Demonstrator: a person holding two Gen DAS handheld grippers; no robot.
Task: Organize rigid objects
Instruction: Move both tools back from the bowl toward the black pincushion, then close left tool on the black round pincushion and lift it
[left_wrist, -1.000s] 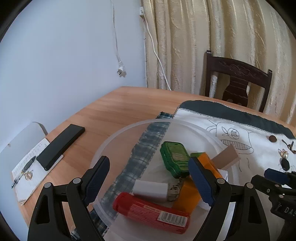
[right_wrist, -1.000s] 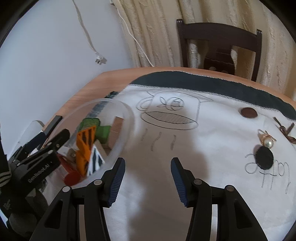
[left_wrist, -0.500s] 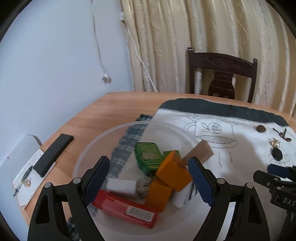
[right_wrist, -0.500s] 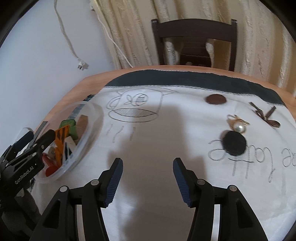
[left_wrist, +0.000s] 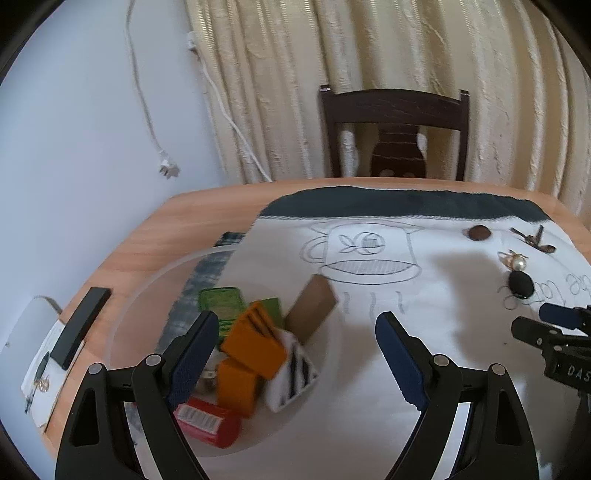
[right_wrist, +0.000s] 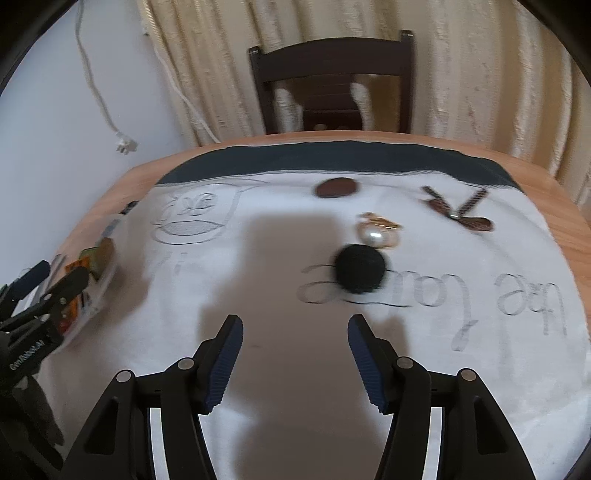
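Note:
A clear plastic bowl (left_wrist: 147, 291) sits on the left of the white printed cloth (left_wrist: 369, 406) and holds an orange block (left_wrist: 255, 339), a green tin (left_wrist: 221, 306), a brown block (left_wrist: 312, 306), a striped white piece (left_wrist: 295, 373) and a red tube (left_wrist: 207, 421). My left gripper (left_wrist: 295, 350) hovers open just right of the bowl's middle. Small items lie on the cloth: a black round pad (right_wrist: 360, 269), a pearl clip (right_wrist: 376, 232), a brown disc (right_wrist: 336, 187) and a brown bow clip (right_wrist: 458, 212). My right gripper (right_wrist: 295, 354) stands open and empty in front of the black pad.
A dark wooden chair (left_wrist: 395, 136) stands behind the table by the cream curtain. A black slab (left_wrist: 81, 328) lies on papers at the table's left edge. A white cable with a plug (left_wrist: 168, 170) hangs on the wall. The wooden tabletop (left_wrist: 184, 229) shows around the cloth.
Both grippers have swung to the right: the bowl has slid left in both views and the small cloth items have come closer to the right gripper. Both stay open and empty.

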